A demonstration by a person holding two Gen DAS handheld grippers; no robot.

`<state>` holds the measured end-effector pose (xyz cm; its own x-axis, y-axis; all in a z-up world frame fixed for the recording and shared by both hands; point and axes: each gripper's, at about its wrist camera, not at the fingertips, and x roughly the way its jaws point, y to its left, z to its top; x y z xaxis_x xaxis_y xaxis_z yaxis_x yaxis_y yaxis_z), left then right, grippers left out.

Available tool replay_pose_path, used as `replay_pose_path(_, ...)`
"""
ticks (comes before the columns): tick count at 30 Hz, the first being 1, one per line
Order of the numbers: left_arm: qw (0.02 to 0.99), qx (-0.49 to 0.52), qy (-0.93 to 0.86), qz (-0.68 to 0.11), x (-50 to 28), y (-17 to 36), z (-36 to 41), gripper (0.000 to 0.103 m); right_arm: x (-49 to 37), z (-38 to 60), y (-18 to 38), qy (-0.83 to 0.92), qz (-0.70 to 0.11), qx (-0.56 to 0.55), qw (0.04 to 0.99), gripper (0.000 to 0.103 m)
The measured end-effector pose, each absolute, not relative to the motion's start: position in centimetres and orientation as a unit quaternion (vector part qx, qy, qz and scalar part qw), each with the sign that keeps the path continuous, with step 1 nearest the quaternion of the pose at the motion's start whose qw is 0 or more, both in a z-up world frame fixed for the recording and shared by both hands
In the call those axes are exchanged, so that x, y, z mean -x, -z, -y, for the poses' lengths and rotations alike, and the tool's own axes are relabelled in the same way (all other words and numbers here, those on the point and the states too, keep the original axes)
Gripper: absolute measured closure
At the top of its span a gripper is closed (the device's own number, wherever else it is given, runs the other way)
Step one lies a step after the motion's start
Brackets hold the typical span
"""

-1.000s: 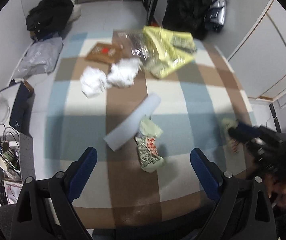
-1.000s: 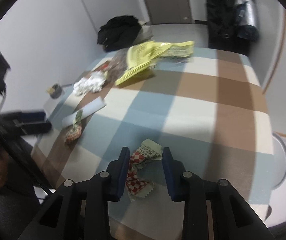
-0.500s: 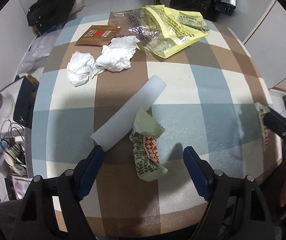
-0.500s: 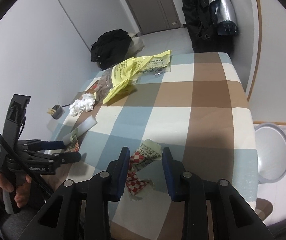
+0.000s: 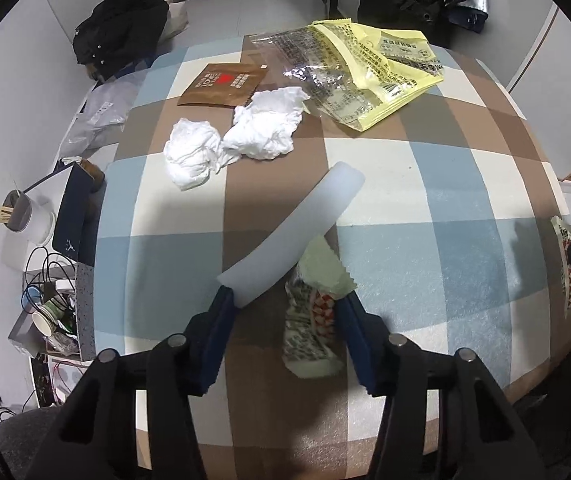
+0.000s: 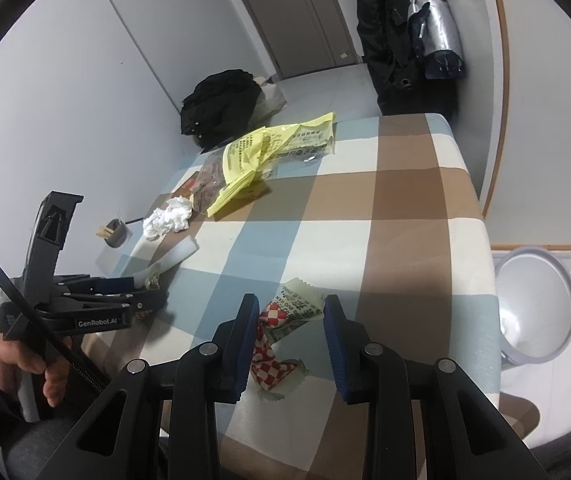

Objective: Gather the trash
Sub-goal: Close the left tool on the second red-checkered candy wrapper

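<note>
Trash lay on checked surface (image 5: 465, 240). Left fingers (image 5: 283, 320) were closing around crumpled red-checked wrapper (image 5: 309, 320), not pinching yet. Right fingers (image 6: 290, 336) pinched second red-checked wrapper (image 6: 281, 332), lifted, maybe for grey bin (image 6: 537, 304).

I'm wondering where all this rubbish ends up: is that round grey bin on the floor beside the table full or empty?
Empty, as far as shows: the round grey bin shows only bare, shiny inner wall. Its bottom is hidden.
</note>
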<state>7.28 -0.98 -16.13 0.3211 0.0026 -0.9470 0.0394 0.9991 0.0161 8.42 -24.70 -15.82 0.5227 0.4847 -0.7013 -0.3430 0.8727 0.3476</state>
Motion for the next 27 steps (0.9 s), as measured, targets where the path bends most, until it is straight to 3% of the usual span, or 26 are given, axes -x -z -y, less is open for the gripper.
replay_pose_path(10, 0.808, 0.042, 0.027, -0.586, -7.5, 16.2, -1.9, 0.056, -8.0, 24.5, 15.7, -0.237, -0.425, -0.078, 0.870, 0.071)
replay_pose_path(27, 0.800, 0.001, 0.065, -0.596, -7.7, 16.3, 0.1, 0.058, -7.9, 24.6, 15.5, -0.241, -0.420, -0.086, 0.871, 0.071)
